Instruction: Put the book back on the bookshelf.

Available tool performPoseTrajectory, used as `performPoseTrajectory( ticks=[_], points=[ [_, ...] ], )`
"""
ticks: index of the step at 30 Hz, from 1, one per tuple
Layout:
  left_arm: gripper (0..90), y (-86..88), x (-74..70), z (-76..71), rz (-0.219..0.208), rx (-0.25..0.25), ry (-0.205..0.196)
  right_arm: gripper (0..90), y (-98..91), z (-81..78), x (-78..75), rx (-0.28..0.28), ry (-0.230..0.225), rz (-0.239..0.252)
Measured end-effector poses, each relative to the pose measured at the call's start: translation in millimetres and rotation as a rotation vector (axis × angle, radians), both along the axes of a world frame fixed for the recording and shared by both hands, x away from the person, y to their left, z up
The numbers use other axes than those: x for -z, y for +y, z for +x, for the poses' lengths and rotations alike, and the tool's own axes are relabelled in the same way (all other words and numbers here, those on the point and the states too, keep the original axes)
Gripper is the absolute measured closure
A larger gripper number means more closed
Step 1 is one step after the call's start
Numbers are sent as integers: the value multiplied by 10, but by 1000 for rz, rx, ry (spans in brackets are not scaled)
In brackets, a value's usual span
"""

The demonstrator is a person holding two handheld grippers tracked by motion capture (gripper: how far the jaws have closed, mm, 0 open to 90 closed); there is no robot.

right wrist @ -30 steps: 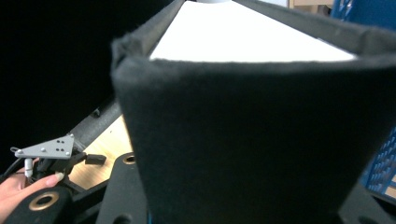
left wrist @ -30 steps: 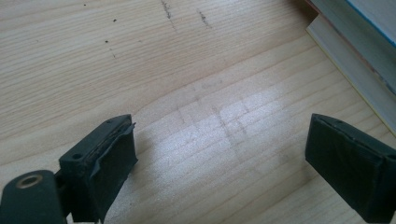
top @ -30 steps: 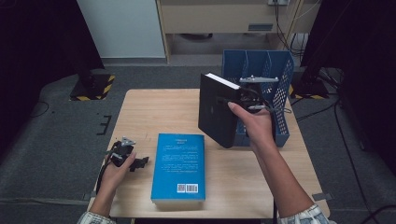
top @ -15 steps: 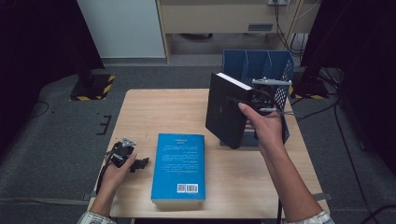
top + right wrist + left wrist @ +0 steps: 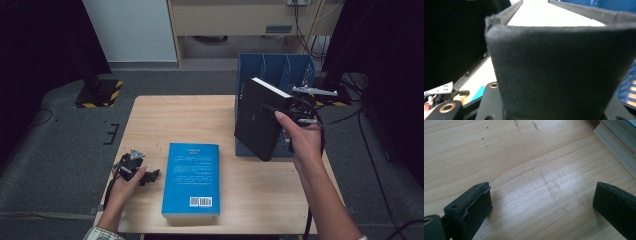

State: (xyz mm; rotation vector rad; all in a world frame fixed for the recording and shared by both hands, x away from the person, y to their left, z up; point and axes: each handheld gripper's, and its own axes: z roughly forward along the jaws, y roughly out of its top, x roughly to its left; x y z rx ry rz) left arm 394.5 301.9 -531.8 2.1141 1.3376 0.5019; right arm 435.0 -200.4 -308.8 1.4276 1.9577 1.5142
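Note:
A thick black book [image 5: 257, 120] hangs tilted above the table's right side, in front of the blue file rack [image 5: 275, 67]. My right gripper [image 5: 299, 111] is shut on the book's spine end, and that felt-like spine [image 5: 559, 70] looms close in the right gripper view. A blue book [image 5: 192, 177] lies flat near the table's front edge. To its left my left gripper [image 5: 150, 175] rests low on the wood. Its jaws have just been opening and stand wide, and between them [image 5: 544, 205] there is bare table. The blue book's page edge [image 5: 616, 147] shows at the upper right of the left gripper view.
The wooden table [image 5: 175, 120] has bare wood at its left and back. The blue rack's slotted wall [image 5: 629, 85] stands at the table's right rear. Dark floor surrounds the table, and a cabinet [image 5: 240, 20] stands beyond it.
The right hand has carried the black book to the right, closer to the blue rack. The left hand has stayed in place beside the blue book.

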Motion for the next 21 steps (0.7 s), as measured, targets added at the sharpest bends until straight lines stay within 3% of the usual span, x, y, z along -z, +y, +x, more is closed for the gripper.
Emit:
performPoseTrajectory(
  ticks=[5, 13, 21],
  points=[
    [0, 15, 27, -12, -17, 7, -26, 535, -152, -33, -32, 35, -3, 3],
    [0, 6, 32, -10, -19, 0, -32, 534, -402, -70, -129, 86, -21, 7],
    [0, 3, 39, -12, -23, 5, -39, 535, -668, -45, -122, 149, -32, 2]
  ],
)
